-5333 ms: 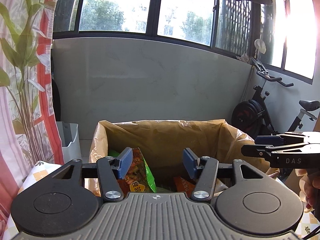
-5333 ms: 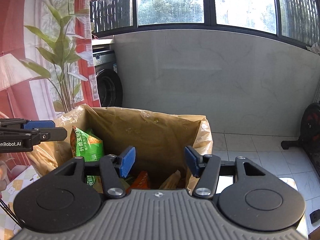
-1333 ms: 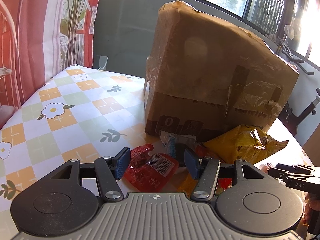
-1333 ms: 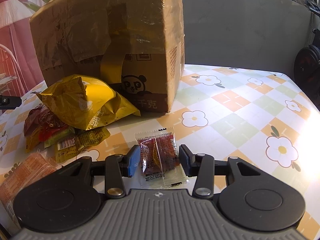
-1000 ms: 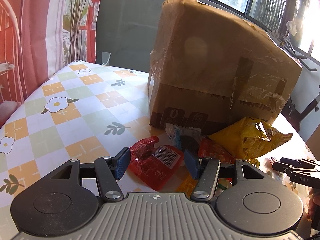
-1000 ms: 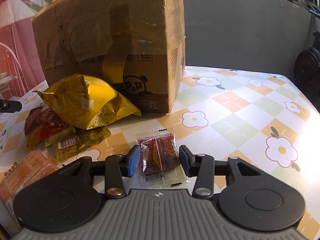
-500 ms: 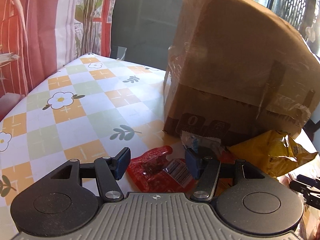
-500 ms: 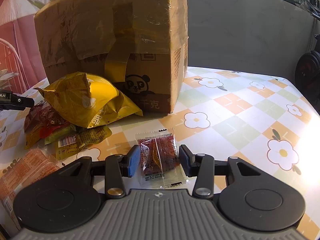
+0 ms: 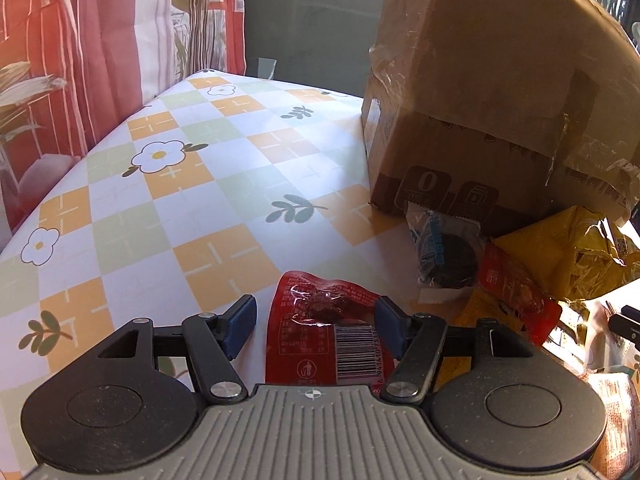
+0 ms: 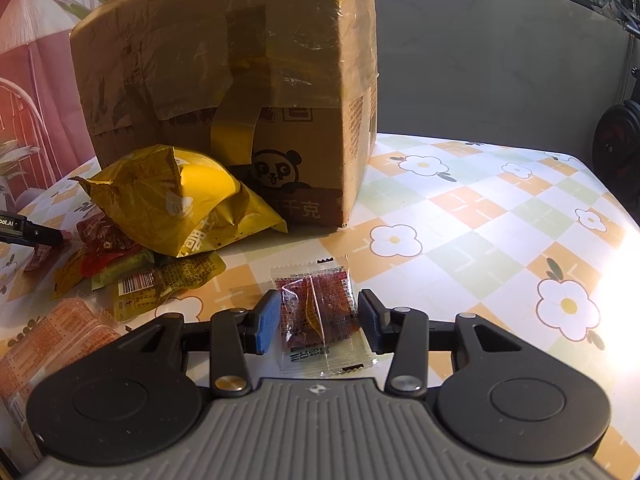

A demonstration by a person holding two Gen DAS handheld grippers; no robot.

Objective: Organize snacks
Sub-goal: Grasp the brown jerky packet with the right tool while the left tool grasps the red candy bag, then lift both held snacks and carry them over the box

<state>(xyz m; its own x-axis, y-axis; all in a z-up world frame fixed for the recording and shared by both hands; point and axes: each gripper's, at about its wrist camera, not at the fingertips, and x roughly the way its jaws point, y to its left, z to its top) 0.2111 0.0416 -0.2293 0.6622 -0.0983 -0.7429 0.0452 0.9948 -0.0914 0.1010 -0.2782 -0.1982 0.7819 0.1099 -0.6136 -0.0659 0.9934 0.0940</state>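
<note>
A table (image 9: 168, 184) with a flowered checked cloth stands before a grey wall (image 10: 500, 64); red curtains (image 9: 80, 40) hang beside it, sunlit.

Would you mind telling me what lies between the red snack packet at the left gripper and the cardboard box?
In the left wrist view, bare tablecloth separates the red snack packet from the cardboard box.

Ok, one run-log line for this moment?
left gripper: opening around red packet | right gripper: shut on clear packet | box: on table
</note>
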